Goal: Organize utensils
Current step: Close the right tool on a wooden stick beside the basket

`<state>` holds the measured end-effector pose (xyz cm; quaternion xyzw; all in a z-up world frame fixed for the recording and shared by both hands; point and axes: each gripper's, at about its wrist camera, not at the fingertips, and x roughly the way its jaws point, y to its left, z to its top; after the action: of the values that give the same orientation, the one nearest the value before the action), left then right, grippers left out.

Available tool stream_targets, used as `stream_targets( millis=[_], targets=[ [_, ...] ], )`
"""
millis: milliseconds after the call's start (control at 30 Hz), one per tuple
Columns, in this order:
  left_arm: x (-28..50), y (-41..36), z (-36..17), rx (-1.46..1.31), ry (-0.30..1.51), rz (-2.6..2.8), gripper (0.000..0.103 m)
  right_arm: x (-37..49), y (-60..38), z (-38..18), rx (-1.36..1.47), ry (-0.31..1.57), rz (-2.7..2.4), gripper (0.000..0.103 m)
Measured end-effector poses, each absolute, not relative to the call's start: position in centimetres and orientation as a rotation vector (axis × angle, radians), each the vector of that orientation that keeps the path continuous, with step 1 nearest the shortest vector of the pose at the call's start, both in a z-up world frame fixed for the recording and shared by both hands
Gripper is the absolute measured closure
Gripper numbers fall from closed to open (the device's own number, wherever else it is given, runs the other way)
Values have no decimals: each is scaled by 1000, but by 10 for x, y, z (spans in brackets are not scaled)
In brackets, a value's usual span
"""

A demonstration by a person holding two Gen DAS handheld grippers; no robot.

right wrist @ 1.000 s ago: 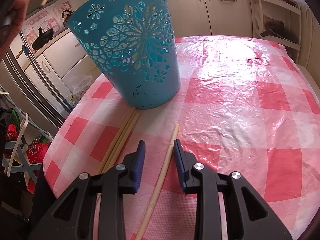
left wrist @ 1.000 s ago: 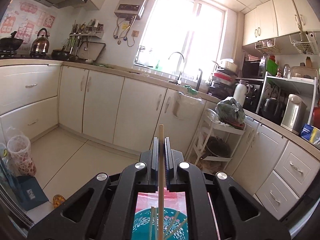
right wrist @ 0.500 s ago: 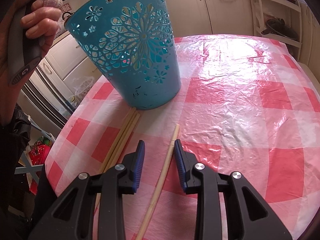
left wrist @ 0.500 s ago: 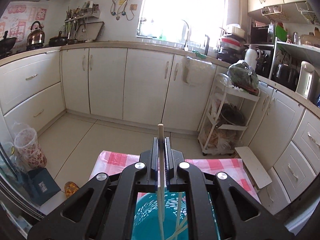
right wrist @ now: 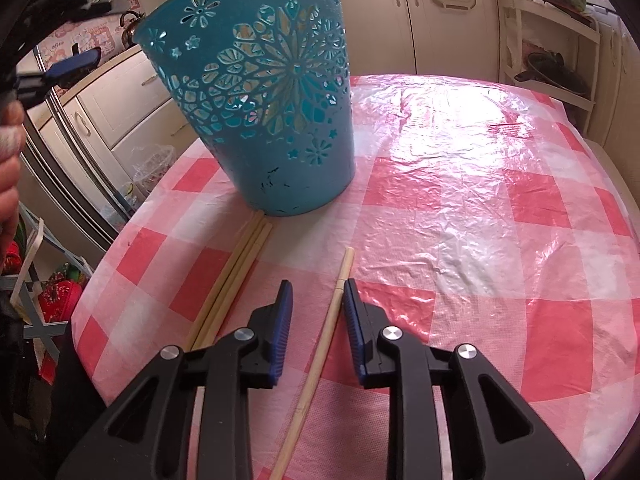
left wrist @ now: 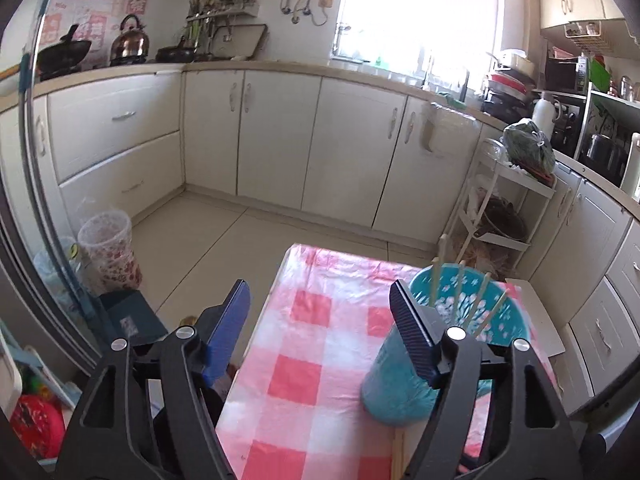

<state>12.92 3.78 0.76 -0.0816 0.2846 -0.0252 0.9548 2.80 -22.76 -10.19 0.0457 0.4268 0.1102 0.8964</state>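
On the checked tablecloth [right wrist: 460, 208], right gripper [right wrist: 316, 308] fingers closing around a chopstick [right wrist: 320, 344]; left gripper [left wrist: 320, 320] fingers opening, empty.

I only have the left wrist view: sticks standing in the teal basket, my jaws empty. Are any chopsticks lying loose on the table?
Observer: Yes. A bundle of three chopsticks lies on the checked cloth, tips at the foot of the basket.
Operator: Anything else?
Observer: A single chopstick lies apart, to the bundle's right.
Operator: Is the right gripper on it?
Observer: The right gripper straddles it, jaws closing but not yet clamped.
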Motion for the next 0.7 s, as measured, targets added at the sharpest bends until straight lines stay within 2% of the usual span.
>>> stream_targets(
  millis=[233,533,700],
  targets=[
    [117,68,-68,-206,748,-8,33,28,-204,-102,-100,887,210,94],
    [104,59,-68,-186,738,-39,33,25,-201,-98,-170,946,187,94],
    [94,48,-58,-144,708,-49,33,24,-210,-100,-65,942,198,97]
  ],
)
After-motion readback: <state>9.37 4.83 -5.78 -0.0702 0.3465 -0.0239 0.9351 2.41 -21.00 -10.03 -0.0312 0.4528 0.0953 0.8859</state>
